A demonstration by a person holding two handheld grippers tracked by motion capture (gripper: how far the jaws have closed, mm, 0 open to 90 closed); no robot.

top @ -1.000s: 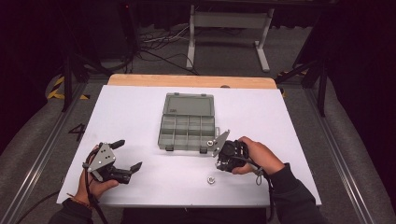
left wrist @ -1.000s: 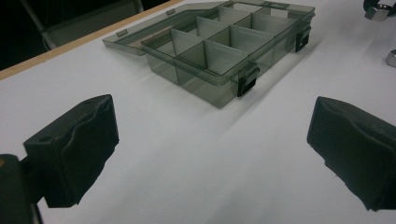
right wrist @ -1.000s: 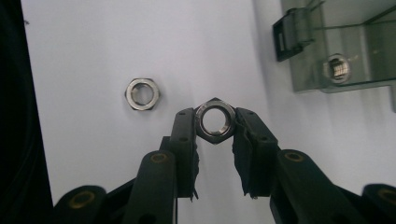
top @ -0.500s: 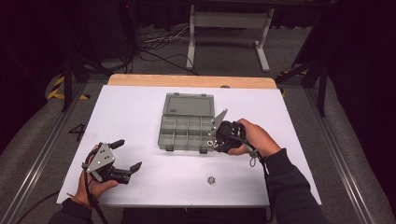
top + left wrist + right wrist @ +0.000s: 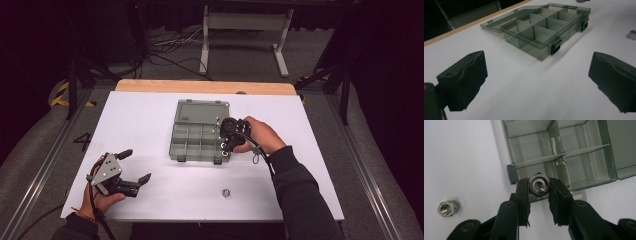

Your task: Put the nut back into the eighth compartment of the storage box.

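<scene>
An open grey-green compartment box [image 5: 192, 140] [image 5: 541, 27] [image 5: 564, 152] lies in the middle of the white table, its lid folded back. My right gripper [image 5: 225, 141] [image 5: 539, 185] hovers over the box's right front corner, shut on a silver hex nut [image 5: 538, 184] held between its pads. A second silver nut [image 5: 226, 192] [image 5: 447, 208] [image 5: 632, 34] rests on the table in front of the box. At the front left, my left gripper [image 5: 136, 167] [image 5: 536, 82] rests open near the table's edge, with nothing between its fingers, and faces the box.
The white board [image 5: 150, 120] sits on a wooden table whose far edge [image 5: 200, 86] shows behind the box. Metal rails run along both sides. A stand and cables occupy the dark floor beyond.
My right gripper has carried the nut up from the table's front toward the box's right front corner. The left gripper has stayed put.
</scene>
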